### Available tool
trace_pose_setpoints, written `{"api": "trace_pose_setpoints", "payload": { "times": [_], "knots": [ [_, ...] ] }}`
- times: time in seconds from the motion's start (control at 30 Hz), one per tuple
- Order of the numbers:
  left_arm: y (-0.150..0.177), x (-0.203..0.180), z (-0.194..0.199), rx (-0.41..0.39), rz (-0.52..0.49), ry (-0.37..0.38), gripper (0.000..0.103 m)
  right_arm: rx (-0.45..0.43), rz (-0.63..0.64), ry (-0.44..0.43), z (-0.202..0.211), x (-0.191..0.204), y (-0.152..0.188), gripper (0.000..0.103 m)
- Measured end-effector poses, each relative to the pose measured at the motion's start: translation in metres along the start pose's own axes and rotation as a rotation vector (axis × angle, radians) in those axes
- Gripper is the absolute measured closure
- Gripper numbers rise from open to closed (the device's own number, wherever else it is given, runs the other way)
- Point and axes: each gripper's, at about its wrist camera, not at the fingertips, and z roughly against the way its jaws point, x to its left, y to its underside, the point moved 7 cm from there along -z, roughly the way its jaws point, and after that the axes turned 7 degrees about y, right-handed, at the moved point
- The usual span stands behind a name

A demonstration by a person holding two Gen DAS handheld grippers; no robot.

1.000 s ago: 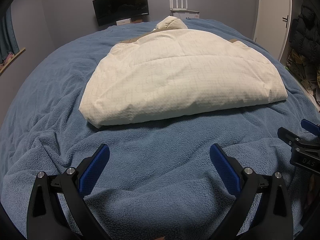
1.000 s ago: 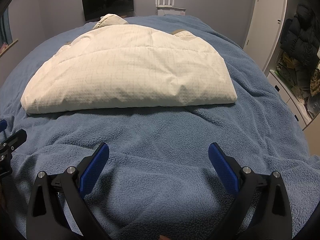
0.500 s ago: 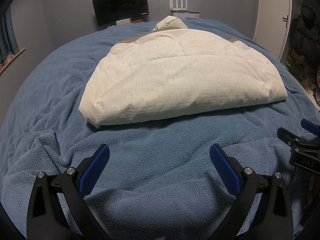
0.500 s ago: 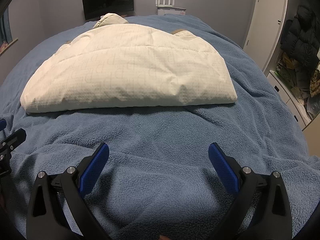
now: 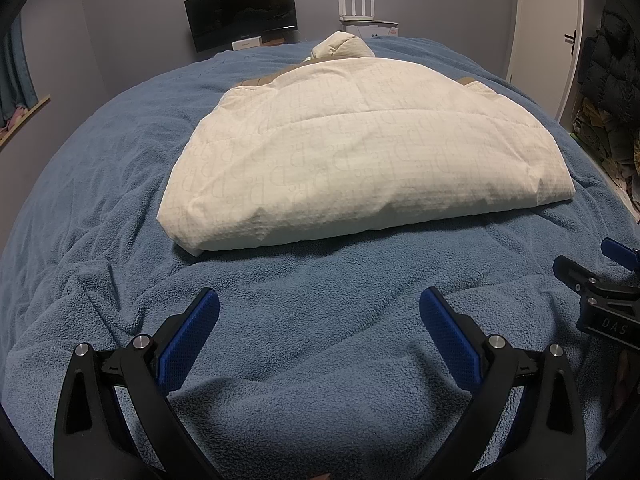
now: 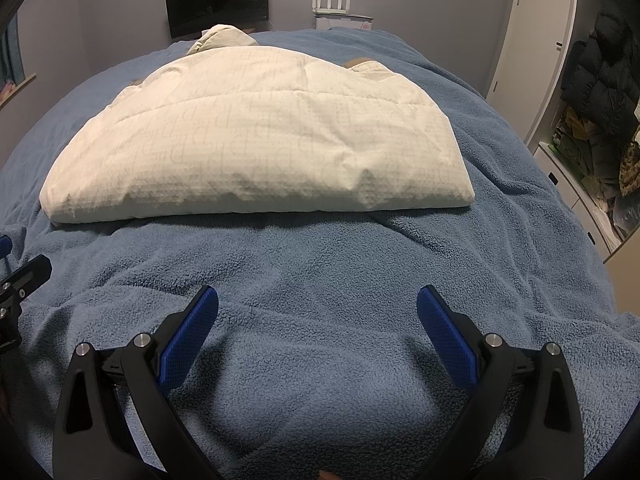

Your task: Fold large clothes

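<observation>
Currently both hand-held grippers, left point(image 5: 319, 320) and right point(image 6: 318, 318), hover with jaws apart over the bed point(image 5: 100, 200); the jacket point(image 5: 360, 152) ahead looks folded; next, probably another fold.

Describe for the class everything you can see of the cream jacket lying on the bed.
The cream jacket is a puffy, quilted garment of thin, crinkly fabric with a faint grid and letter print. It lies folded into a thick, roughly rectangular bundle, its folded edge towards the cameras. A hood sticks out at the far end, and tan lining shows at both far corners. It rests flat on the blue fleece blanket; neither open gripper touches it.
</observation>
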Motion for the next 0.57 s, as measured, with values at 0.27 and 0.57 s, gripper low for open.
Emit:
{"api": "trace_pose_setpoints", "payload": {
  "times": [0.27, 0.57],
  "knots": [
    [0.0020, 0.0005, -0.0021, 0.004, -0.007, 0.017, 0.007, 0.001, 0.003, 0.001, 0.0000, -0.0003, 0.0002, 0.008],
    [0.0033, 0.0048, -0.0011, 0.011, -0.011, 0.030, 0.007, 0.002, 0.007, 0.004, 0.0001, -0.0009, 0.0012, 0.008]
  ]
}}
